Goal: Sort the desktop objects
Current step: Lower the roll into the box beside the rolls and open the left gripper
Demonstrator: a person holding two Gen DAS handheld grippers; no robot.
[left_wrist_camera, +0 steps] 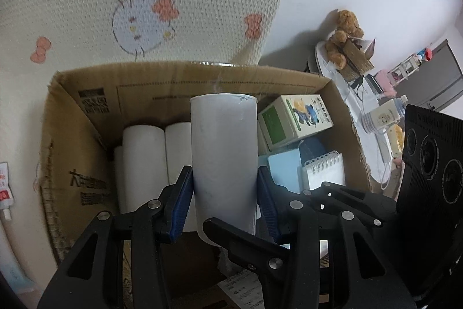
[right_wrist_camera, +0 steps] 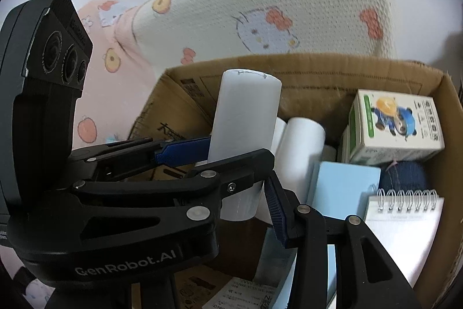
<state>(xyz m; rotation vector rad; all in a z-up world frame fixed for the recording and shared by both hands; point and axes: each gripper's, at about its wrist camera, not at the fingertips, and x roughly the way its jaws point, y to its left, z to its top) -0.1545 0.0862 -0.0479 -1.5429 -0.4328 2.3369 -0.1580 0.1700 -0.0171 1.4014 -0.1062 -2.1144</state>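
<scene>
Left wrist view: the left gripper (left_wrist_camera: 224, 187) pinches an upright white roll (left_wrist_camera: 224, 149) above the cardboard box (left_wrist_camera: 72, 141); right gripper's (right_wrist_camera: 240, 184) state unclear.

A cream knitted cushion with blue cat faces and orange bows (left_wrist_camera: 162, 10) stands behind everything. A brown plush teddy bear (left_wrist_camera: 344, 34) sits on the white table's far edge (left_wrist_camera: 324, 60).

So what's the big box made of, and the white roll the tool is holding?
The box looks like brown cardboard: matte, with frayed, fuzzy edges and printed marks. The roll in the left tool seems soft matte paper, probably tissue.
</scene>
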